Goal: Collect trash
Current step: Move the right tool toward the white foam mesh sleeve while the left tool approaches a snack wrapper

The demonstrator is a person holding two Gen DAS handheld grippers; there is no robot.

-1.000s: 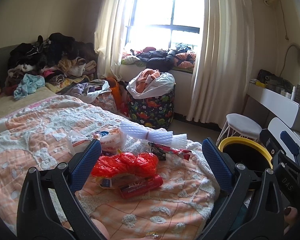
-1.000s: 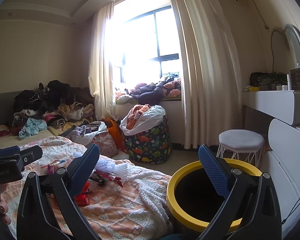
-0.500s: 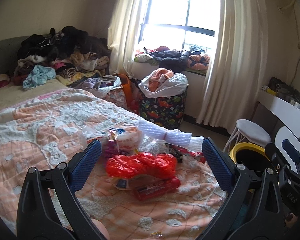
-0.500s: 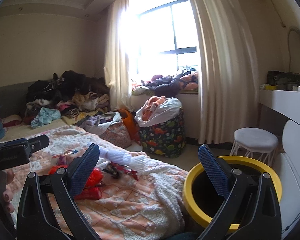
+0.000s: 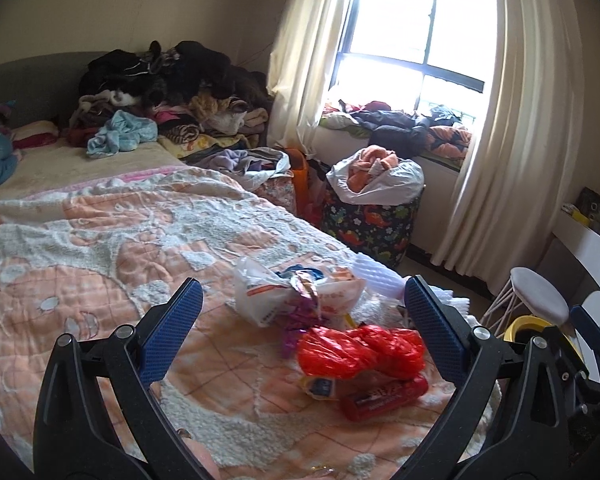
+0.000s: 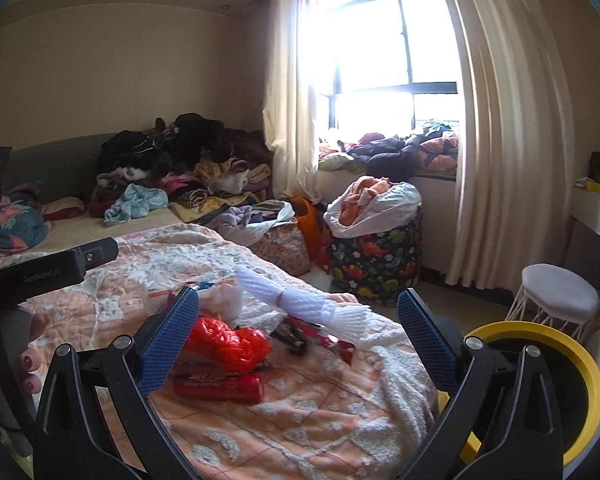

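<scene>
- The left gripper (image 5: pixel 300 320) is wide open and holds nothing. It hangs over the bed (image 5: pixel 100 240).
- A white plastic bag (image 5: pixel 268 292) lies on the blanket between its blue fingers (image 5: pixel 172 332), a bit farther away.
- A red plastic bag (image 5: pixel 360 350) lies nearer, close to the right-side finger. A red packet (image 5: pixel 384 398) touches it in front.
- The right gripper (image 6: pixel 298 332) is wide open too and empty. The red bag and packet sit just beside its left-side finger.
- A white foam net (image 6: pixel 296 300) lies behind them.
- The yellow bin (image 6: pixel 580 384) stands on the floor beside the bed, far right.
</scene>
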